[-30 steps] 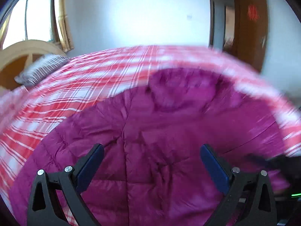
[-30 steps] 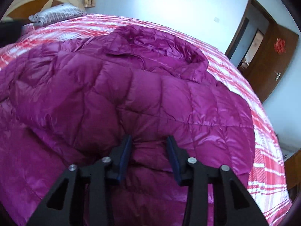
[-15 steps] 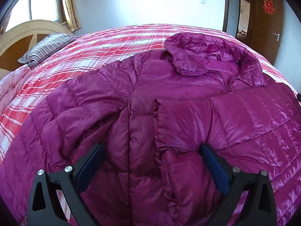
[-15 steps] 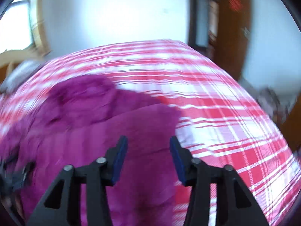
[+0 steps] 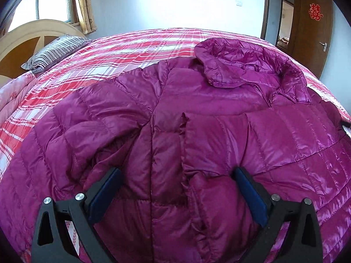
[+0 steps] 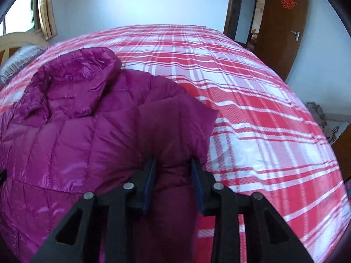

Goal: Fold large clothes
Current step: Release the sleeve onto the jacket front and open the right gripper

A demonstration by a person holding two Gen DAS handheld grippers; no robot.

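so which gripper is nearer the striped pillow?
Left. The left gripper hovers open over the jacket's middle, on the striped pillow's side. The right gripper pinches the jacket's far edge, away from the pillow.

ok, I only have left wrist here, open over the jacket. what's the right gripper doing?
Observer: The right gripper is closed on a bunched fold of the jacket, at its right edge.
Operator: What's past that edge?
Observer: Plaid bedspread; the jacket ends just beside the fingers.
Operator: Floor on that side?
Observer: A brownish heap lies by the wall, too blurry to identify.
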